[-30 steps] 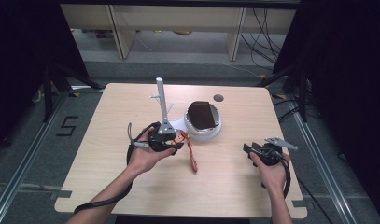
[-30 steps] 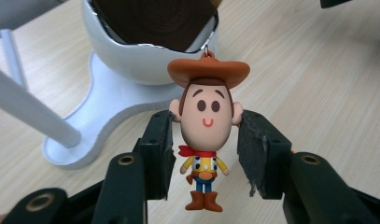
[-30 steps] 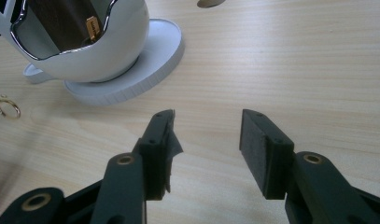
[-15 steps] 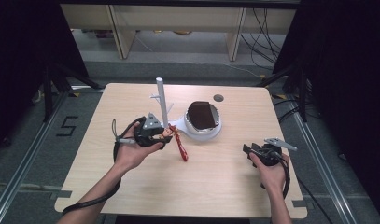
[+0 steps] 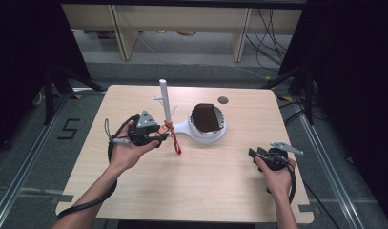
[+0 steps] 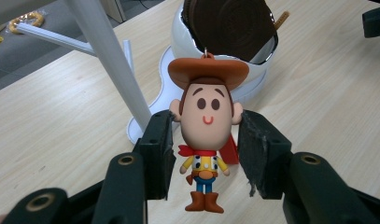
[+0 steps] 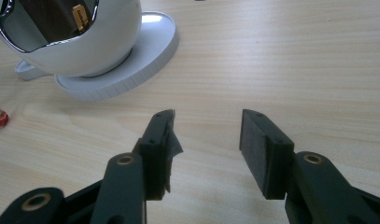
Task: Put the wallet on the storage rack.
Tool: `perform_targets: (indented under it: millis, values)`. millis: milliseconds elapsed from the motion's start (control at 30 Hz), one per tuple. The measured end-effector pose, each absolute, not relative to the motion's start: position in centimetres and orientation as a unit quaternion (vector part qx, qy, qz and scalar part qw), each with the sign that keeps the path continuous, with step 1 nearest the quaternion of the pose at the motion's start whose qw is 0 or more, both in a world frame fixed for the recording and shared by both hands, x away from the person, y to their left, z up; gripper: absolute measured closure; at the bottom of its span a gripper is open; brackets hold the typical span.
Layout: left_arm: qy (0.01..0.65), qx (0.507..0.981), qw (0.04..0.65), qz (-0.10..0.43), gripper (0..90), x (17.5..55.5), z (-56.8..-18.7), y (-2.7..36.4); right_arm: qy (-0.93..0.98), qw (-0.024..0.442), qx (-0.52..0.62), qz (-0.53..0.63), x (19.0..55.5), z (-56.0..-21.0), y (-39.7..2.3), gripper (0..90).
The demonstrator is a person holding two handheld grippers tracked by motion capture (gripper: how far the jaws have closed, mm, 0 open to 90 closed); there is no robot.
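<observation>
1. Gripping a cowboy figurine (image 6: 205,140) by the sides of its head, the left gripper (image 6: 205,154) has its 2 jaws closed on it; boots hang below the jaws, brown hat sits above them.
2. Just ahead of that claw: white post (image 6: 114,60) with thin side pegs, on a white base (image 6: 145,121). It stands ahead and to the left of the figurine, close beside it; contact cannot be told.
3. Beyond the hat: white round holder (image 6: 215,51) with a dark brown disc (image 6: 229,25) in it.
4. High view: a red strap (image 5: 175,140) hangs from the figurine beside the post, at the left gripper's (image 5: 151,133) tip.
5. Right gripper (image 7: 205,140): jaws wide apart, nothing between them, over bare wooden table (image 7: 295,60).
6. Ahead-left of the right claw: the white holder (image 7: 99,46) on its round foot; well apart from the jaws.
7. High view: right gripper (image 5: 265,156) sits well to the side of the left, holder between and beyond them.
</observation>
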State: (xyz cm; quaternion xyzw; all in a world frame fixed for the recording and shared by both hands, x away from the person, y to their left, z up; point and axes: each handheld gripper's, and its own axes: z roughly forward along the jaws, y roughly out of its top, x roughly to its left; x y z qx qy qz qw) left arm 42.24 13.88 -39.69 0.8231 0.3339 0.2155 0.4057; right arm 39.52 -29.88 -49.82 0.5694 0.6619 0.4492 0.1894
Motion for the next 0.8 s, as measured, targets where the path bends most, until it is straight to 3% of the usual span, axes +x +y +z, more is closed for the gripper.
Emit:
perform_targets:
  millis: [133,200,800]
  values:
    - [0.34,0.817,0.41,0.221,55.7,42.5,-39.4,14.4,0.65,0.175,0.595,0.44,39.3,-49.8,-29.8,55.5]
    - [0.34,0.82,0.403,0.224,55.6,42.6,-39.1,14.8,0.662,0.192,0.578,0.437,39.6,-50.0,-30.2,55.5]
    - [0.366,0.792,0.42,0.249,55.6,42.9,-36.8,17.3,0.661,0.193,0.572,0.446,39.5,-49.8,-29.9,54.6]
